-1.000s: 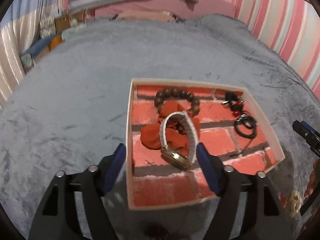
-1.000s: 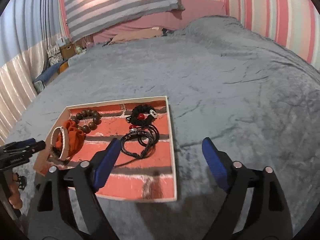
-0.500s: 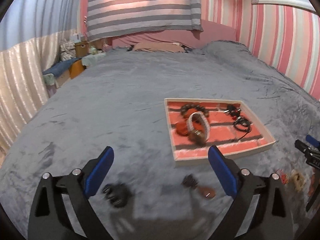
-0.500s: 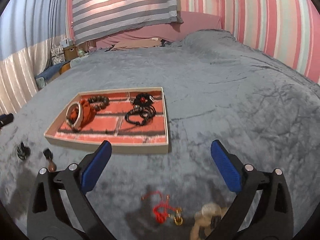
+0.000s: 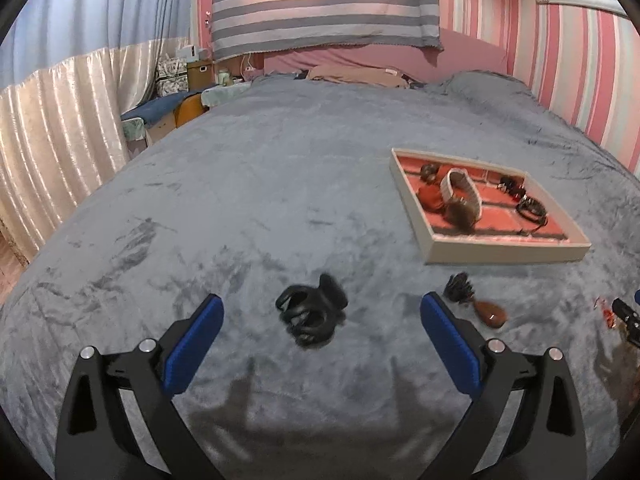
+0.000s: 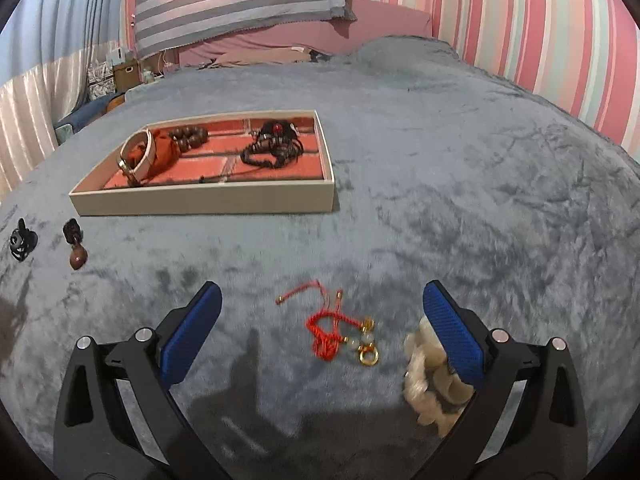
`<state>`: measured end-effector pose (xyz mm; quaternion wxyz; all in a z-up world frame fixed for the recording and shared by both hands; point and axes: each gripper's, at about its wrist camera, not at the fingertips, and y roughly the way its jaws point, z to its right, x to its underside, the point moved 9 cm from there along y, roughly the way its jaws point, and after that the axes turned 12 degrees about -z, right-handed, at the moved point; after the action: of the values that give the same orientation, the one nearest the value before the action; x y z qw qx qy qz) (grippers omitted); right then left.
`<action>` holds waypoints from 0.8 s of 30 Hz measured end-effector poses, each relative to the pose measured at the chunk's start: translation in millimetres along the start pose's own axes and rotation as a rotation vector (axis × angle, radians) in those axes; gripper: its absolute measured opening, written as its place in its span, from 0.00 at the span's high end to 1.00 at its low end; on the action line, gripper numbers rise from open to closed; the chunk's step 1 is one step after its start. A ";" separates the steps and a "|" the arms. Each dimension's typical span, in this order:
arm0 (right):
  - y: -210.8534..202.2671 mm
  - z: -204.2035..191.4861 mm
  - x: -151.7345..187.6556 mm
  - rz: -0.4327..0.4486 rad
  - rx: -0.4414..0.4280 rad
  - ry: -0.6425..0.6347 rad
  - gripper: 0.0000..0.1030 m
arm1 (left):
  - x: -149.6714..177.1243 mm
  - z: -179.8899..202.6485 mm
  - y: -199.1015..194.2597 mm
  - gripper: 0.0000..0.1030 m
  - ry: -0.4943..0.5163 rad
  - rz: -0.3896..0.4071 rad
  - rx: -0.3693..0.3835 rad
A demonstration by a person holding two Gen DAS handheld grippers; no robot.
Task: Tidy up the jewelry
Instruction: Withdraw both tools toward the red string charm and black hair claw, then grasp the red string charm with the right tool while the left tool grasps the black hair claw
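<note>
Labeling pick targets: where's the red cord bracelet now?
Right wrist view: red cord bracelet lies on the grey blanket between the open right gripper fingers, left of a cream scrunchie.

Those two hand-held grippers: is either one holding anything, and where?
Nothing is held. The left hand-held gripper is open above a black hair claw; the right hand-held gripper is open over a red cord bracelet.

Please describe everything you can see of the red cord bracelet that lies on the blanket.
The red cord bracelet is a thin braided cord, loosely tangled, with two loose ends tipped in gold. Pale beads and gold rings hang at its right side. It lies flat on the grey blanket, outside the tray, between the open jaws of the right gripper, which do not touch it. The image is slightly blurred.
</note>
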<state>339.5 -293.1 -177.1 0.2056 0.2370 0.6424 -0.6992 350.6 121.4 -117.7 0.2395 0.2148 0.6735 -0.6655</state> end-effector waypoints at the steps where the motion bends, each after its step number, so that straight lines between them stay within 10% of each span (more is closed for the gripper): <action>1: 0.6 -0.3 1.9 0.000 0.001 0.002 0.05 | 2.8 -0.5 3.1 0.06 0.005 -0.007 -0.003; 24: 19.2 4.3 12.9 -0.046 0.026 0.017 0.23 | -7.0 -24.3 55.5 0.06 0.013 -0.054 -0.051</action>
<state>340.2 -298.9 -199.9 0.1810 0.2308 0.6401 -0.7101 389.0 147.1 -157.5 0.2225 0.1949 0.6974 -0.6527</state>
